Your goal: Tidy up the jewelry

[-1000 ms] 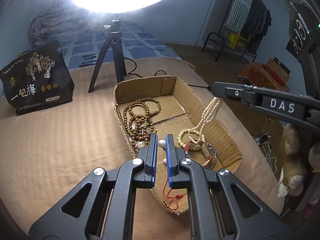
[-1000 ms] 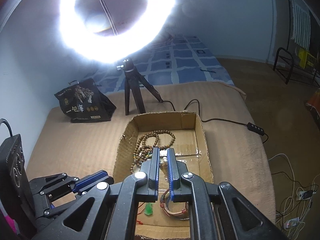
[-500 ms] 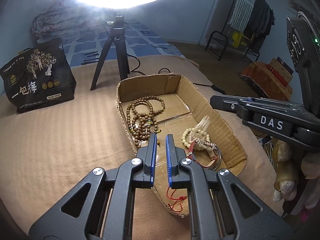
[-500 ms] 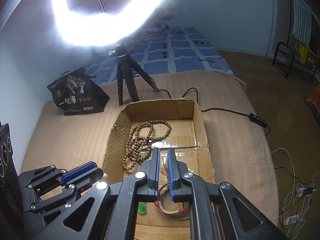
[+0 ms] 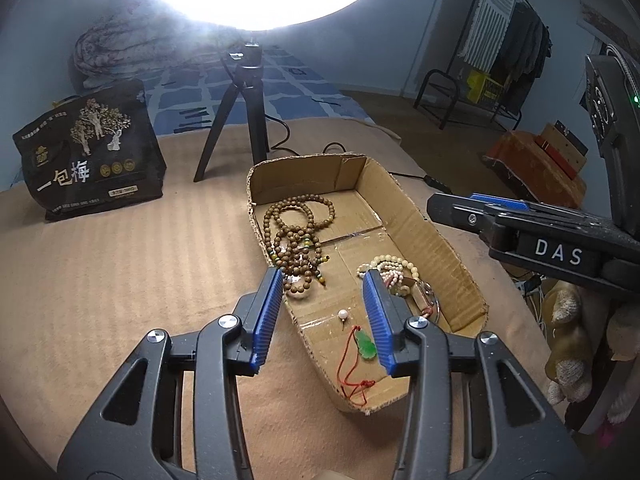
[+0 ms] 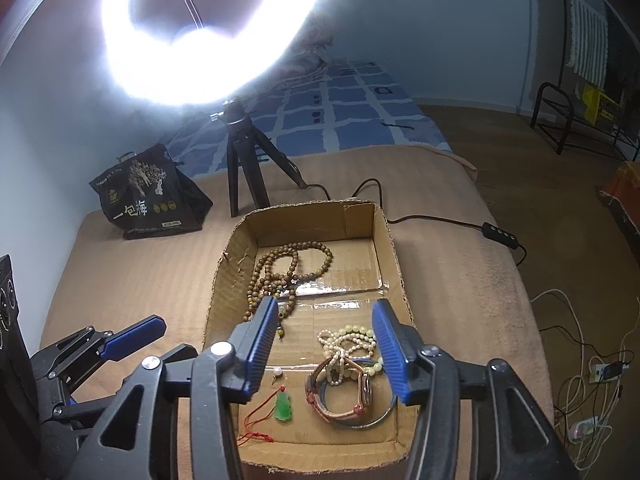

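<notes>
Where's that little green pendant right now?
The green pendant lies flat on the floor of the cardboard box, near its front left corner in the right wrist view, between the small pearl earring and the leather watch.

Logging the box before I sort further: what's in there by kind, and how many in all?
Brown wooden bead strand: 1
Pale bead strands: at least 2, tangled
Bangle: 1
Strap watch: 1
Green pendant: 1
Loose pearl: 1
Total: at least 7
</notes>
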The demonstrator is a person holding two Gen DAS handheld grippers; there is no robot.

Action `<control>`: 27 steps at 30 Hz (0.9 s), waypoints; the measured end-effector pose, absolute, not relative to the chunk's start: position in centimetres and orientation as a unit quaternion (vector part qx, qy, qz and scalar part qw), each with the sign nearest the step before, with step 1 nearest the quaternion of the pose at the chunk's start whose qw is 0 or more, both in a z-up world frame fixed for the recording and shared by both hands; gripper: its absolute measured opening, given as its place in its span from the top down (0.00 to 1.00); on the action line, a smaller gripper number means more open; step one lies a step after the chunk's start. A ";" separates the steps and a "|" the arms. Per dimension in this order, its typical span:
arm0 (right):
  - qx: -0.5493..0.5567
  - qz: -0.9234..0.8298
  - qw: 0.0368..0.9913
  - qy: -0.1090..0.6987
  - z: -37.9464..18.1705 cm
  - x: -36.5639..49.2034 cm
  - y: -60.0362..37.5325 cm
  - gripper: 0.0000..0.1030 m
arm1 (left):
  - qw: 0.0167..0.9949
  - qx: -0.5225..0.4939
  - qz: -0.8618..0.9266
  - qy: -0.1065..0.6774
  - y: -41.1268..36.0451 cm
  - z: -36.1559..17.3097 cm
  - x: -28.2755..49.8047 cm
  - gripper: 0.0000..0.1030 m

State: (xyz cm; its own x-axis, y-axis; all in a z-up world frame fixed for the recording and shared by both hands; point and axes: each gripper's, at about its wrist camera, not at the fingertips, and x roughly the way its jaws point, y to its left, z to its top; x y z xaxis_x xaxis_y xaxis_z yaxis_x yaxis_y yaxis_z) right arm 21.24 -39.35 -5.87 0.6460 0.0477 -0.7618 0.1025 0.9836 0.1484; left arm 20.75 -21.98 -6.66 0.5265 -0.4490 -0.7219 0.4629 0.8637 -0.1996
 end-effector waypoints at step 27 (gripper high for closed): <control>0.047 -0.037 0.934 0.352 -0.3 11.0 -34.9 0.13 | 0.899 0.013 -0.251 0.357 -15.7 -1.1 11.6 0.57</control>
